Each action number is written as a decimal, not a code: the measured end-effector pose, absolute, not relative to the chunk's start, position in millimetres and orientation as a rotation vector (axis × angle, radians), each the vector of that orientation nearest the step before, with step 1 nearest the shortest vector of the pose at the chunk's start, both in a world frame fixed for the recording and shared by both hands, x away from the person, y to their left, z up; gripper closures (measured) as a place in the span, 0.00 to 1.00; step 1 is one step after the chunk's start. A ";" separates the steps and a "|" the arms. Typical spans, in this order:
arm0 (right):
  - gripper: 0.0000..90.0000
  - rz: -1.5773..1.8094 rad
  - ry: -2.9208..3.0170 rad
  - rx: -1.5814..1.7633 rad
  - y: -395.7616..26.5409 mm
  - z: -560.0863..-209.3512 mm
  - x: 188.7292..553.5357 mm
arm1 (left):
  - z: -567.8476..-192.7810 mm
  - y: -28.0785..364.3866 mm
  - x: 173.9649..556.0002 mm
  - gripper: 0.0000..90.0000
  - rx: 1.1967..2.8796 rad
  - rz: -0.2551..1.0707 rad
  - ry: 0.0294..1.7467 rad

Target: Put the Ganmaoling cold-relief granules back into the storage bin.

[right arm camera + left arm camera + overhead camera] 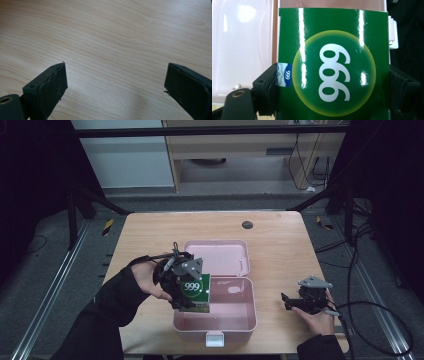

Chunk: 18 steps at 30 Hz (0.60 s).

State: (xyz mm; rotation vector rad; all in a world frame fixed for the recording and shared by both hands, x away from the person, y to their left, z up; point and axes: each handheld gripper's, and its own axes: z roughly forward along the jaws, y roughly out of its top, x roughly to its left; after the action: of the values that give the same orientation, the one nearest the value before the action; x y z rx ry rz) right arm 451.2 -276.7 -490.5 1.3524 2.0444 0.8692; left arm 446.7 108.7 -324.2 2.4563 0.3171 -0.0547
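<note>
Pale wooden surface (280, 235) carries an open pink plastic box (235, 320). Left gripper (192, 287) fingers pinch a glossy green "999" carton (334, 65) over its near-left corner; right gripper (292, 304) fingers spread, empty.

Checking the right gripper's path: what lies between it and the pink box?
Only bare table separates the right gripper from the pink box, as the high view shows.

dark room, grey floor (45, 270), pale wooden cabinet (240, 145) behind
</note>
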 end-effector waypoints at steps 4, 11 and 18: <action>0.05 0.869 2.046 1.347 -276.3 -491.2 451.6 | -330.2 107.6 446.1 0.17 2.444 -0.064 0.324; 0.05 0.862 2.050 1.346 -276.0 -491.5 451.7 | -341.2 105.8 446.2 0.17 2.434 -0.078 0.354; 0.05 0.859 2.057 1.345 -275.4 -492.0 451.8 | -354.6 103.8 445.6 0.17 2.435 -0.094 0.389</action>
State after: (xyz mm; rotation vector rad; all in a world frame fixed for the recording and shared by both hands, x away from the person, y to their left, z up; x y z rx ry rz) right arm 451.8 -275.4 -492.0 1.3448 2.0569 0.8585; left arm 445.6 103.8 -354.6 2.4349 0.3887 -0.0939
